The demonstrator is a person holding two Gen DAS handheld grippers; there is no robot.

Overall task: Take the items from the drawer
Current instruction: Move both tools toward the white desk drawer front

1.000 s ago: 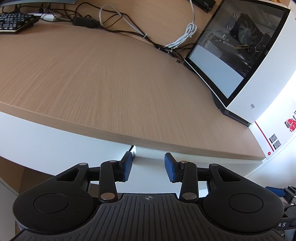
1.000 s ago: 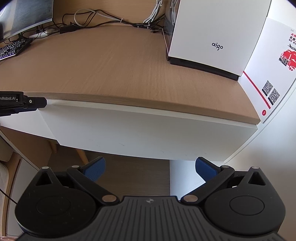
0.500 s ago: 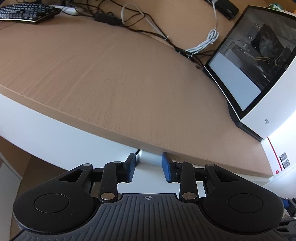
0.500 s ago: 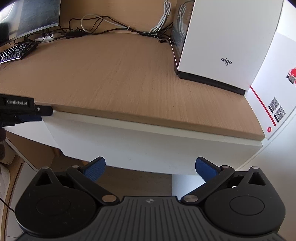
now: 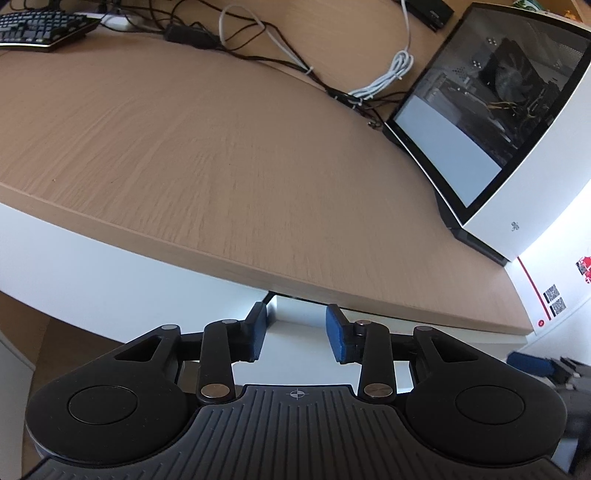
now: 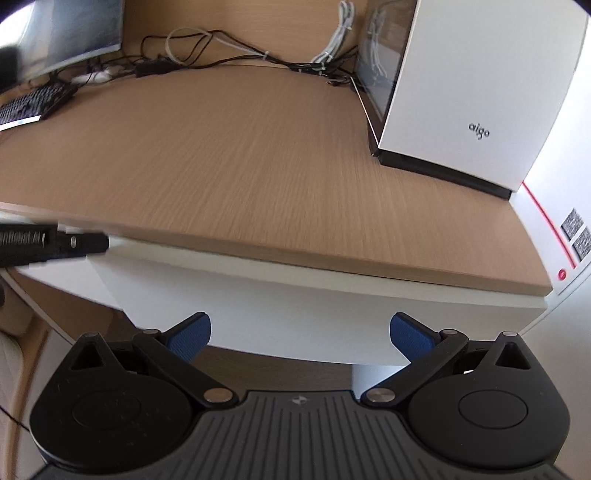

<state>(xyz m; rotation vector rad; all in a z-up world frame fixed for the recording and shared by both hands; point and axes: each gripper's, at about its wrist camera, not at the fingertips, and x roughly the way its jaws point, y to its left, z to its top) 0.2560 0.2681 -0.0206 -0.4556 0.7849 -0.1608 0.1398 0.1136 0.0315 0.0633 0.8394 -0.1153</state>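
Observation:
A white drawer front [image 6: 295, 302] sits under the wooden desk top [image 6: 258, 155]; nothing of its inside shows. My left gripper [image 5: 295, 332] is at the drawer's upper left corner [image 5: 280, 306], just below the desk edge. Its jaws are opening, the blue pads [image 5: 258, 332] straddle the corner, and I see no pad pressing on it. From the right wrist view the left gripper [image 6: 74, 242] pokes in at that same corner. My right gripper [image 6: 301, 330] stands wide open in front of the drawer's lower edge, with nothing between its fingers.
A white PC case [image 5: 517, 147] with a glass side stands on the desk at the right. Cables [image 5: 258, 48] trail along the back, near a keyboard [image 5: 40, 27] and a monitor [image 6: 66, 33]. A white box with red print [image 5: 554, 295] stands at the desk's right end.
The left jaws narrowed at the drawer corner and then widened again. The right gripper slid a little to the left along the drawer front, still wide open.

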